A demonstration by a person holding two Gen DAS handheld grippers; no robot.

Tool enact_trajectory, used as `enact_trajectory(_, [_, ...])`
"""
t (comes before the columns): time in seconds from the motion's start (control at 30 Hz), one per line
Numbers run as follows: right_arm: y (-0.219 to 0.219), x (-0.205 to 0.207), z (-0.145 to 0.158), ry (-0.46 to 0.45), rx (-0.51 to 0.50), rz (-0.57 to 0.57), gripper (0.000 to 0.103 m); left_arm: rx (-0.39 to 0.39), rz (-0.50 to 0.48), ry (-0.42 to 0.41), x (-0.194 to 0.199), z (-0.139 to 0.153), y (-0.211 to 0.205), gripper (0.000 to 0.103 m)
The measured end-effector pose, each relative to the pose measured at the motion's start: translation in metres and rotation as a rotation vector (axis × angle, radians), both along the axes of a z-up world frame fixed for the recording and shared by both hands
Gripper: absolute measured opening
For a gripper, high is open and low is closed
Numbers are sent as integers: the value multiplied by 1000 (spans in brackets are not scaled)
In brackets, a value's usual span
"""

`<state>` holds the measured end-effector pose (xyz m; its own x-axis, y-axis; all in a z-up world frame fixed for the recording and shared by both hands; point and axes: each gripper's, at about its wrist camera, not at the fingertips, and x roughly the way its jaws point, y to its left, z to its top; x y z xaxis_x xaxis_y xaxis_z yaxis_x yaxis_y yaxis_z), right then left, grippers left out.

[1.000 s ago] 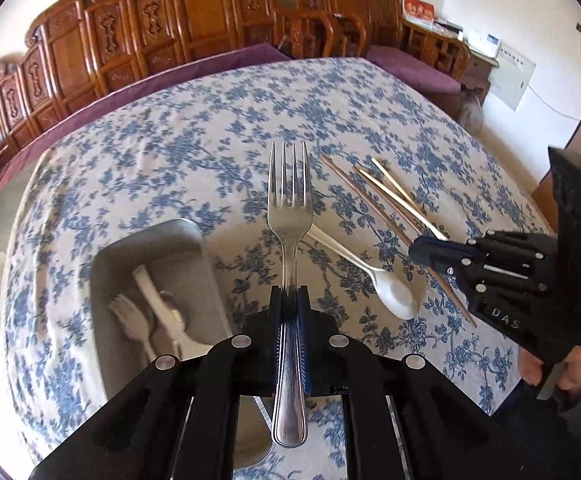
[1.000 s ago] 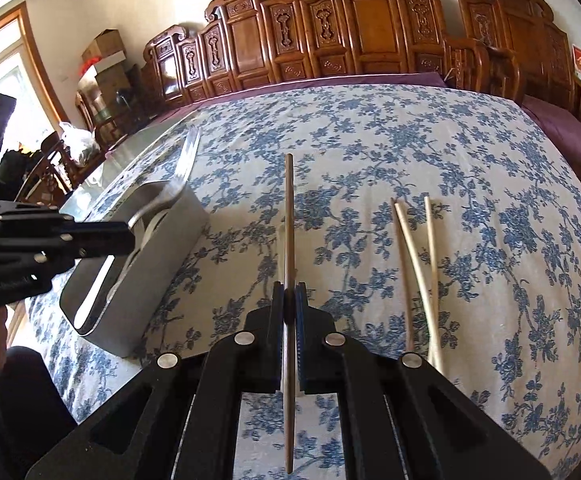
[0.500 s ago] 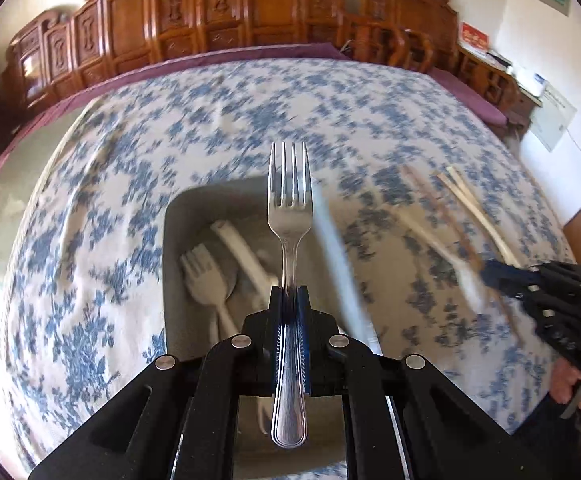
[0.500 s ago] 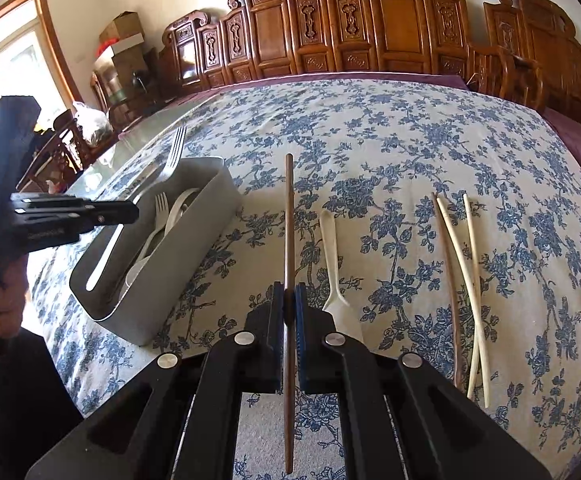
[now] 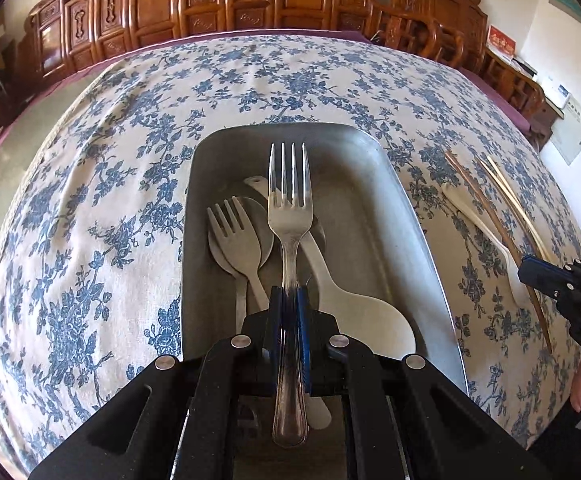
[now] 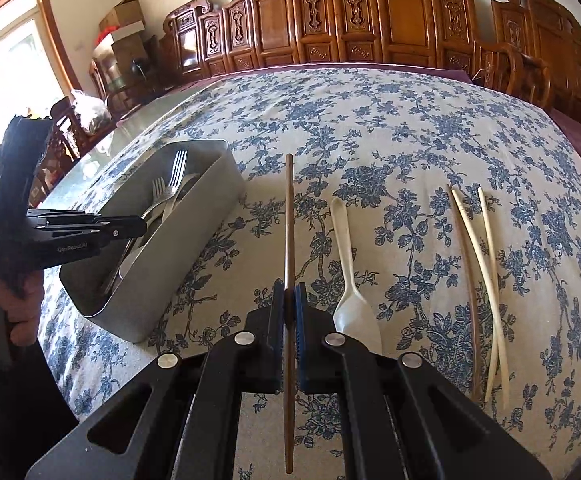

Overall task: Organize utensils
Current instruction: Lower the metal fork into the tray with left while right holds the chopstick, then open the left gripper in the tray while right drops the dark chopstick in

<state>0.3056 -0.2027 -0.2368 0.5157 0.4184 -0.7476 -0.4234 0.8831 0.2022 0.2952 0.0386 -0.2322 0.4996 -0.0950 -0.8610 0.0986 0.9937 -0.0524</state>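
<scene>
My left gripper (image 5: 289, 300) is shut on a metal fork (image 5: 289, 208) and holds it over the grey metal tray (image 5: 374, 184). The tray holds a white plastic fork (image 5: 232, 236), a white spoon (image 5: 354, 304) and other utensils. In the right wrist view the left gripper (image 6: 140, 223) hovers above the tray (image 6: 194, 240). My right gripper (image 6: 289, 300) is shut on a brown chopstick (image 6: 288, 216), held above the tablecloth right of the tray. It also shows in the left wrist view (image 5: 530, 268).
A white plastic spoon (image 6: 350, 272) lies on the blue floral tablecloth (image 6: 410, 128) beside my right gripper. A brown chopstick (image 6: 470, 300) and two pale chopsticks (image 6: 490, 264) lie further right. Carved wooden chairs (image 6: 370, 20) line the far table edge.
My left gripper has carried the metal fork leftward from over the cloth to over the tray. My right gripper has held the brown chopstick and drifted slightly towards the tray.
</scene>
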Motion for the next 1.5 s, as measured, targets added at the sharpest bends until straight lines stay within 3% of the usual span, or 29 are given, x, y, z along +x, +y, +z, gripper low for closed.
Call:
enact_trajectory(0.23, [1, -1, -4, 1, -15, -20, 6, 45, -15, -5, 1, -2, -5, 7])
enact_trajectory(0.63, [5, -12, 15, -50, -9, -44, 6, -4, -6, -65, -7, 22, 5, 7])
enact_trajectory(0.87, [44, -17, 39, -64, 19, 12, 6, -41, -19, -132, -16, 47, 13, 7])
enact_trajectory(1.13, [104, -5, 40, 16, 107, 36, 7, -34, -2, -181, -21, 63, 30, 7])
enact_trajectory(1.33, [133, 4, 28, 45, 103, -22, 7, -49, 33, -187, -19, 67, 46, 7])
enact_trajectory(1.5, [143, -1, 21, 7, 67, -104, 7, -55, 42, -188, -19, 68, 51, 7])
